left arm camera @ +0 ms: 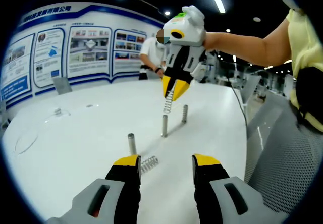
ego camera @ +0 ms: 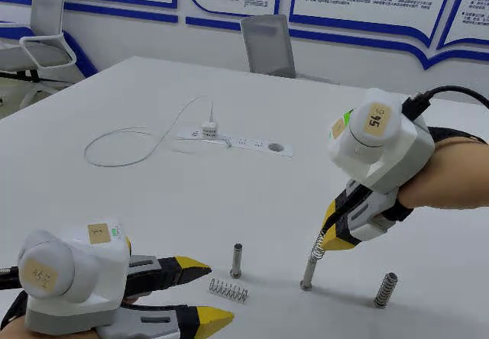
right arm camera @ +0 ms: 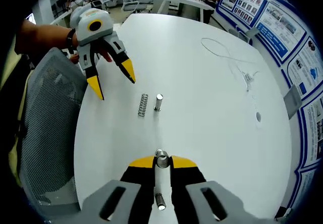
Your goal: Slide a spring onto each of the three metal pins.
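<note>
Closest in, at seven o'clock on the tabletop (ego camera: 153,201), the left tool (ego camera: 221,293) hovers low with its yellow-tipped jaws spread wide and nothing between them. From its own camera, the left tool (left arm camera: 166,161) shows the same open gap, aimed straight at the work.

Just past those tips, at six o'clock, a loose spring (ego camera: 228,290) lies flat on its side. Right behind it, close but not touching, a bare pin (ego camera: 237,260) stands upright with nothing on it.

Now over to four o'clock, where the action is! The right tool (ego camera: 328,240) comes down at a slant from two o'clock, jaws pinched tight on the held spring (ego camera: 317,246). That spring hangs from the tips, and its lower end meets the top of the middle pin (ego camera: 308,274), which stands upright. How far the coils have gone over the pin, I cannot tell. The right gripper view looks straight down the closed jaws of the right tool (right arm camera: 160,162), with the spring's top coil clamped between the tips.

Further right, at four-thirty, the fitted spring (ego camera: 386,289) stands coiled around the third pin (ego camera: 390,278).

Far across, at twelve o'clock, a thin white cable (ego camera: 130,137) loops toward a socket strip (ego camera: 237,142), and a grey chair (ego camera: 267,45) sits beyond the far edge.
</note>
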